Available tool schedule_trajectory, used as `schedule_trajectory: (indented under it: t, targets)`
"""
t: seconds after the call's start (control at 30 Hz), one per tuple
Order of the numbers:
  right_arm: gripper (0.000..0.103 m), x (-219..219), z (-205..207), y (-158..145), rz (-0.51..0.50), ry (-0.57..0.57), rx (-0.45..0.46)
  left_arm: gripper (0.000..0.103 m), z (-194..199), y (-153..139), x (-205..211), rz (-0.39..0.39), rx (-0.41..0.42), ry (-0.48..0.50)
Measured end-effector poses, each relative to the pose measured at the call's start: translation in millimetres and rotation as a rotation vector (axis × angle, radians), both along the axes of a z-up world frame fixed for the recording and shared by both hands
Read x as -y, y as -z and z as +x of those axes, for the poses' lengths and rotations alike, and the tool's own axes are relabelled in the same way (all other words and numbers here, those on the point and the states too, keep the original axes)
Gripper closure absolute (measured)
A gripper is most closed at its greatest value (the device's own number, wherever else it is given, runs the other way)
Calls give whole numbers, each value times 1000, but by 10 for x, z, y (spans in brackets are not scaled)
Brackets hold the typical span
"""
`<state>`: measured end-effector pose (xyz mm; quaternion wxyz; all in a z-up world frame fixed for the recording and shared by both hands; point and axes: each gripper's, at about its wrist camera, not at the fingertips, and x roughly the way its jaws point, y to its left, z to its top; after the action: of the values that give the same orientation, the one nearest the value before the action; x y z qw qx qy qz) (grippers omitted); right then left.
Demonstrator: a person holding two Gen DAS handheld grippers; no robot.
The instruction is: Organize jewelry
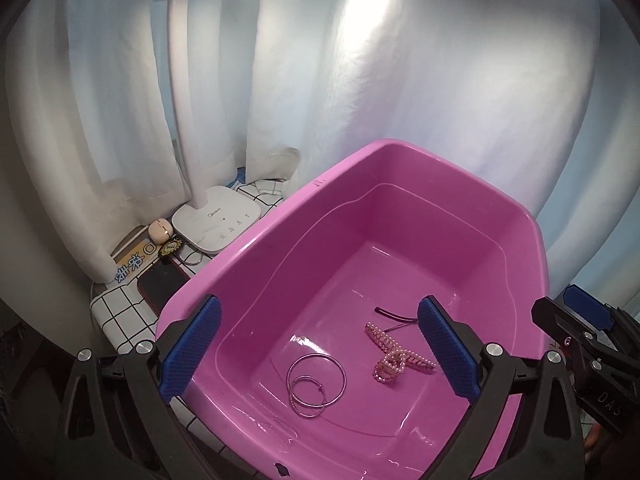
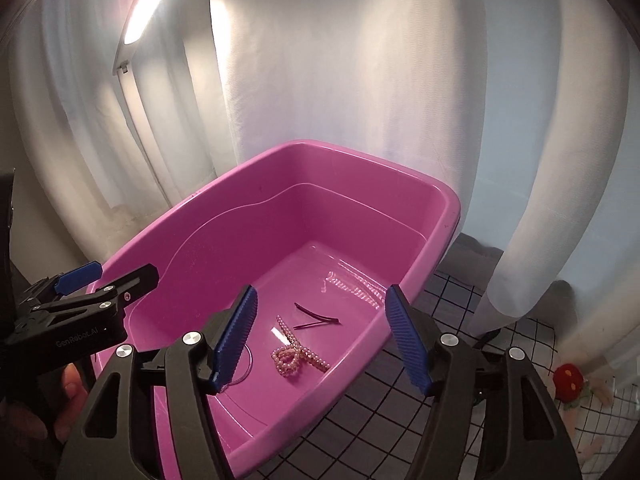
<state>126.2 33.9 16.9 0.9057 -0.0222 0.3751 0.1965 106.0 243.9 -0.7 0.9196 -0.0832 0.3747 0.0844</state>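
Note:
A pink plastic tub (image 1: pixel 248 248) (image 2: pixel 436 188) stands on a grid-patterned cloth. On its floor lie two metal hoop rings (image 1: pixel 316 384), a pearl hair claw (image 1: pixel 394 354) (image 2: pixel 294 350) and a dark hairpin (image 1: pixel 394 316) (image 2: pixel 316 318). My left gripper (image 1: pixel 320 352) is open and empty, hovering above the tub's near rim. My right gripper (image 2: pixel 322 336) is open and empty above the tub's near right side. Each gripper shows in the other's view, the right one (image 1: pixel 576 320) and the left one (image 2: pixel 104 276).
A white desk lamp (image 1: pixel 216 220) stands behind the tub at left, with a small round figure (image 1: pixel 160 231), a keyring (image 1: pixel 188 256), a dark phone (image 1: pixel 162 286) and a printed box (image 1: pixel 132 260). White curtains hang behind. A red plush toy (image 2: pixel 570 378) lies at right.

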Motion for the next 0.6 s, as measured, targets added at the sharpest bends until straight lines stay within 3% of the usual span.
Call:
schedule_trajectory:
  t: [0.23, 0.6]
  targets:
    - [37, 635, -702, 67, -20, 129, 59, 6, -235, -165, 471, 49, 121, 131]
    - [37, 2059, -1409, 341, 5, 450, -36, 6, -494, -240, 1567, -69, 140, 402]
